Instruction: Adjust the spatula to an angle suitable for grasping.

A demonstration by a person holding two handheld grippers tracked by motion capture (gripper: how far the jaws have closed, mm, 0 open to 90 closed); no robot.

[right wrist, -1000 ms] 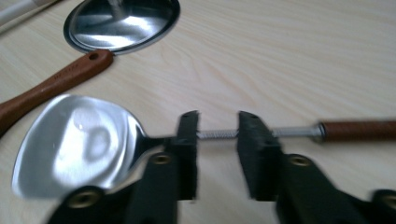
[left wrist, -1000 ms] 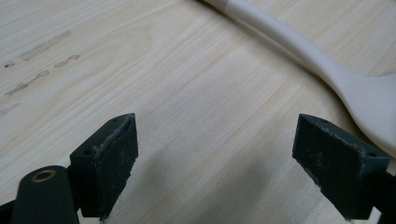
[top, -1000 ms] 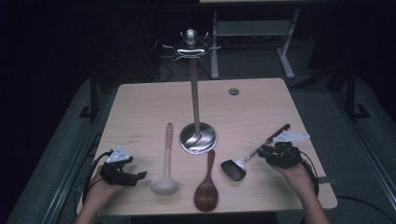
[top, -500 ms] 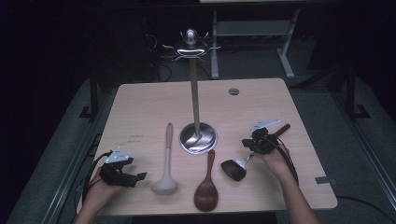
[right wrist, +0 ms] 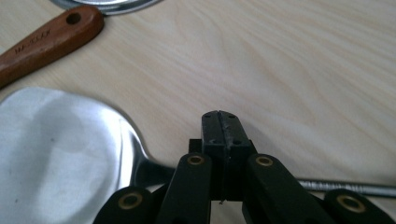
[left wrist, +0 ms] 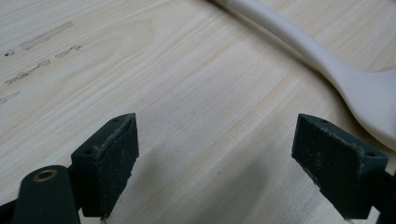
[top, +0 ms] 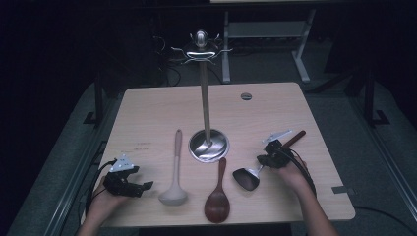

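Wooden table [top: 147,118] bears stand [top: 208,145], pale ladle [top: 174,189], brown spoon [top: 218,204], metal spatula [top: 247,178].

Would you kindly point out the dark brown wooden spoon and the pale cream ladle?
Dark brown wooden spoon [top: 217,205], high view, on its bowl.
Pale cream ladle [top: 172,195], high view, on its bowl.

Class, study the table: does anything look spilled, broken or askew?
Nothing stands out. The white ladle, brown wooden spoon and metal spatula lie flat near the upright stand; its hooks hang empty.
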